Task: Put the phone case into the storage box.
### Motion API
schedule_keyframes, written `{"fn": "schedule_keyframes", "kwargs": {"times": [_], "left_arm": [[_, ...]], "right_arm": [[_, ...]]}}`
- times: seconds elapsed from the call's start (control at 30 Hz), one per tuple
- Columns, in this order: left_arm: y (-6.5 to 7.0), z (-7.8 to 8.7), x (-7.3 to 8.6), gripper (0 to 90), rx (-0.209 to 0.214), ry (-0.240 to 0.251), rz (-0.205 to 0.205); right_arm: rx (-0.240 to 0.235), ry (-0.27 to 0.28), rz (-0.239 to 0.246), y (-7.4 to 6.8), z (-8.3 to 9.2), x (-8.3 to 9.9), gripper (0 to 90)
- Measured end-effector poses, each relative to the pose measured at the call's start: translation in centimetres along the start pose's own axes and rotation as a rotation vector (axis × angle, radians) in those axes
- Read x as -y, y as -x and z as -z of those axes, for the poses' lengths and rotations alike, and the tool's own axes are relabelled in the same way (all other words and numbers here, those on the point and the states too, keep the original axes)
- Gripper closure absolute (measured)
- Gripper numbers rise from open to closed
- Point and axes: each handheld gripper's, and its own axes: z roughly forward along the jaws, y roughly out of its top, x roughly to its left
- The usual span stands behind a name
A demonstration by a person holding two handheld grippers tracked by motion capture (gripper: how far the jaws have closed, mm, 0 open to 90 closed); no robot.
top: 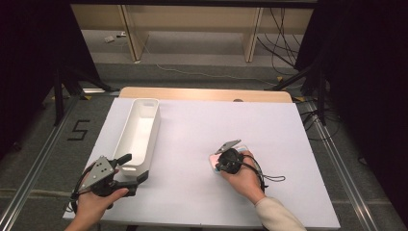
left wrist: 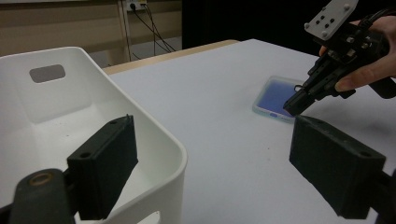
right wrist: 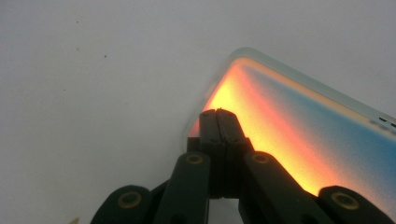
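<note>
Now the right hand-held gripper [right wrist: 217, 113], jaws pressed together, is set on the phone [right wrist: 299, 130] screen's corner — light pressure is advised; the left hand-held gripper [left wrist: 212, 158] is held apart beside the bin [left wrist: 56, 107].

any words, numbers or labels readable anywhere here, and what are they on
"5": black tape strips forming the digit on the grey floor, left of the white-topped table.
The lit phone screen in its clear case, touched by the right gripper with its fingers closed, shows colour with no readable text.
The long white plastic bin shows no label.
</note>
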Motion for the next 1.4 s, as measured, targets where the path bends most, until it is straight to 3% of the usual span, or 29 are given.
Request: {"fn": "schedule_keyframes", "kwargs": {"times": [0.5, 0.83, 0.97, 1.0, 1.03, 1.4], "left_arm": [[0.0, 0.0, 0.0, 14.4, 0.002, -0.004, 0.000], [0.0, 0.0, 0.0, 14.4, 0.001, -0.003, -0.010], [0.0, 0.0, 0.1, 14.4, 0.000, -0.005, -0.002], [0.1, -0.1, 0.1, 14.4, 0.006, -0.004, 0.016], [0.0, -0.1, 0.1, 14.4, 0.002, -0.007, 0.001], [0.1, -0.1, 0.1, 14.4, 0.005, -0.006, 0.006]], "right_arm": [[-0.003, -0.025, 0.019, 0.4, 0.8, 1.1, 90.0], [0.010, -0.027, 0.002, 1.2, 1.8, 2.4, 90.0], [0.018, -0.027, -0.009, 1.6, 2.3, 2.9, 90.0], [0.027, -0.021, -0.011, 1.7, 2.3, 3.1, 90.0], [0.027, -0.021, -0.011, 1.7, 2.3, 3.1, 90.0], [0.049, -0.039, -0.043, 2.6, 3.3, 4.4, 90.0]]}}
